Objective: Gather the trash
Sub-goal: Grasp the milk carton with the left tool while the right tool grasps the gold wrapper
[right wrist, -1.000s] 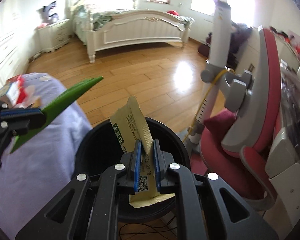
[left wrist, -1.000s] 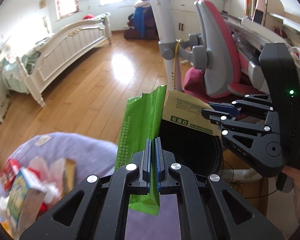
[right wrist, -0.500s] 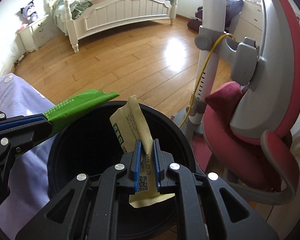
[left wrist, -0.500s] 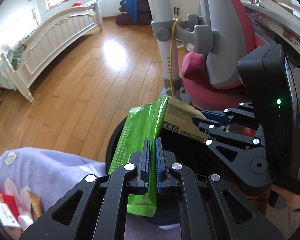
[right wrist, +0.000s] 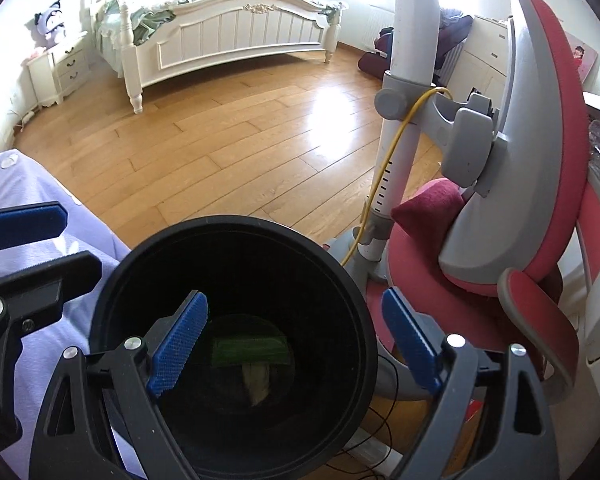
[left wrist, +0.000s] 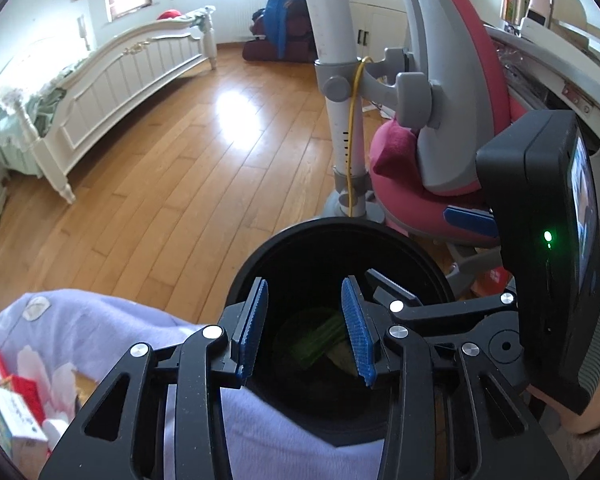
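Note:
A black round trash bin stands beside a lilac-covered surface; it also shows in the right wrist view. A green wrapper and a beige packet lie at its bottom; in the right wrist view the green wrapper lies above the beige packet. My left gripper is open and empty over the bin's mouth. My right gripper is open and empty over the bin, and its body shows in the left wrist view.
More trash boxes and wrappers lie on the lilac cloth at the left. A pink and grey chair and a white pole stand close right of the bin. A white bed stands across the wooden floor.
Both grippers opened. The green wrapper and the beige packet dropped out of them to the bottom of the bin.

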Demonstrator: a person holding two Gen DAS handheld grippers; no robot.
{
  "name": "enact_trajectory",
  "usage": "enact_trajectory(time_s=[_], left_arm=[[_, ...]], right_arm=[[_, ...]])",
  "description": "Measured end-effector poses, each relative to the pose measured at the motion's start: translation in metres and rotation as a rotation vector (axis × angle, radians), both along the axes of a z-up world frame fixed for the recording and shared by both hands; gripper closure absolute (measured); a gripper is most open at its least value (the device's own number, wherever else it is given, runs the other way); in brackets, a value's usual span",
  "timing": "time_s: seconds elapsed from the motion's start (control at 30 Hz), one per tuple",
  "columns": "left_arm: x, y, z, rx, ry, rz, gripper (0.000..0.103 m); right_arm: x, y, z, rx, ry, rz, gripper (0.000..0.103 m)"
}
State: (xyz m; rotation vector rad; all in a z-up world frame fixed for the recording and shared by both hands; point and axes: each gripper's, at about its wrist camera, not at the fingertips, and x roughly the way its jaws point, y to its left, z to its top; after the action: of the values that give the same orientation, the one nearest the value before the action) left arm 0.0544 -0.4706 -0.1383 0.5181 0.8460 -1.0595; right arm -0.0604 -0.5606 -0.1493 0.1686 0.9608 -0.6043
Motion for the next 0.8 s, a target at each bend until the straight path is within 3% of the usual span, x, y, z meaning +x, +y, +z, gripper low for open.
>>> enact_trajectory(time_s=[0.47, 0.57, 0.8], left_arm=[[-0.009, 0.060, 0.032, -0.048, -0.032, 0.054, 0.064], [-0.010, 0.076, 0.038, -0.061, -0.049, 0.077, 0.050], [-0.007, 0.126, 0.055, -0.077, -0.078, 0.118, 0.042]], right_arm=[[0.005, 0.044, 0.024, -0.007, -0.016, 0.085, 0.015], [0.007, 0.053, 0.027, -0.016, -0.017, 0.103, 0.015], [0.012, 0.077, 0.044, -0.012, -0.052, 0.169, 0.009]])
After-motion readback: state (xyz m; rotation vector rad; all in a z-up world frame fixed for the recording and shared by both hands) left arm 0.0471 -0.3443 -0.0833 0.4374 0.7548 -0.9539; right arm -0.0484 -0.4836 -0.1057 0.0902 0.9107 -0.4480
